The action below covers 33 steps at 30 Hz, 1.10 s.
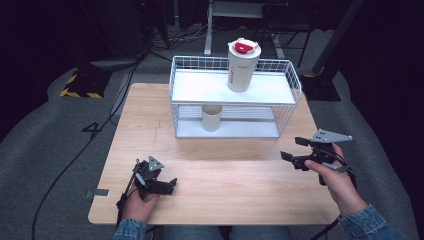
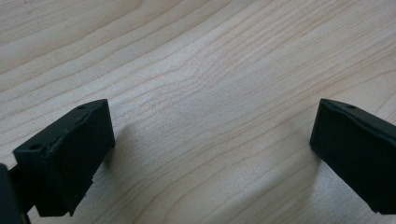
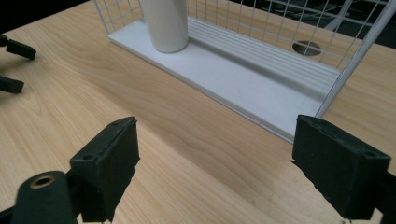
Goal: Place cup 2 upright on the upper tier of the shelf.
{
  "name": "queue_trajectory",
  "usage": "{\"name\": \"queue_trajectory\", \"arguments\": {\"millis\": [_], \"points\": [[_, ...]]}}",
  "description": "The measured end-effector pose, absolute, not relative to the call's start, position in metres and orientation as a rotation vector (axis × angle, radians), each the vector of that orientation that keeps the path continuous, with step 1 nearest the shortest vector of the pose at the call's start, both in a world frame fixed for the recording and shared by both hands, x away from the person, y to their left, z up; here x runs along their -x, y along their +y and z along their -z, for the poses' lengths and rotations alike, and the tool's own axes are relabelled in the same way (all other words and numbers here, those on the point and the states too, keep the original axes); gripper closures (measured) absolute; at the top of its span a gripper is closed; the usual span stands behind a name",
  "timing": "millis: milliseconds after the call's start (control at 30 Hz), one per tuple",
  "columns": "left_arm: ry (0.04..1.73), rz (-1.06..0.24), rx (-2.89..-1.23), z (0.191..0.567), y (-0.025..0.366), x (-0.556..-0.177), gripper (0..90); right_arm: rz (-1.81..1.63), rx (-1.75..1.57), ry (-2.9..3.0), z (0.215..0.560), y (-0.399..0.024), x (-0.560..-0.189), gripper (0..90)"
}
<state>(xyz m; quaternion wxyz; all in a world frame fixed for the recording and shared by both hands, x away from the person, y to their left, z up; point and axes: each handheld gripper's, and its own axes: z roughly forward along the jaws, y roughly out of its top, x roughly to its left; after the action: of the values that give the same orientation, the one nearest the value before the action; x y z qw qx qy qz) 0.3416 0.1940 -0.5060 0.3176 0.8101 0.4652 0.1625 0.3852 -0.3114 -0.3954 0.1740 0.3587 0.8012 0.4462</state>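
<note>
A white wire rack (image 1: pixel 200 85) with two shelves stands at the back of the wooden table (image 1: pixel 225 185). On its top shelf is a white tumbler (image 1: pixel 243 65) with a red lid. A cream cup (image 1: pixel 211 118) stands upright on the lower shelf (image 3: pixel 243 84), and the same cup (image 3: pixel 166 23) rises at the top of the right gripper view. My left gripper (image 1: pixel 159 181) rests low over the table's front left, open, with bare wood between its jaws (image 2: pixel 212 149). My right gripper (image 1: pixel 294 149) hovers right of the rack's front corner, open and empty (image 3: pixel 215 144), pointing at the lower shelf.
The left gripper (image 3: pixel 14 66) appears at the far left of the right gripper view. A round hole (image 3: pixel 307 46) in the tabletop shows through the rack's wire. Cables and a yellow-black striped base (image 1: pixel 80 86) lie on the grey floor left of the table.
</note>
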Motion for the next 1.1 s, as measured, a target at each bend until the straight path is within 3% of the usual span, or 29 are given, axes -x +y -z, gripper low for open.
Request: {"name": "queue_trajectory", "arguments": {"millis": [1100], "points": [[1.224, -0.427, -2.132, 0.506, 0.194, -0.342, 0.4, -1.145, -1.064, 2.256, 0.484, -0.297, -0.354, 15.3]]}}
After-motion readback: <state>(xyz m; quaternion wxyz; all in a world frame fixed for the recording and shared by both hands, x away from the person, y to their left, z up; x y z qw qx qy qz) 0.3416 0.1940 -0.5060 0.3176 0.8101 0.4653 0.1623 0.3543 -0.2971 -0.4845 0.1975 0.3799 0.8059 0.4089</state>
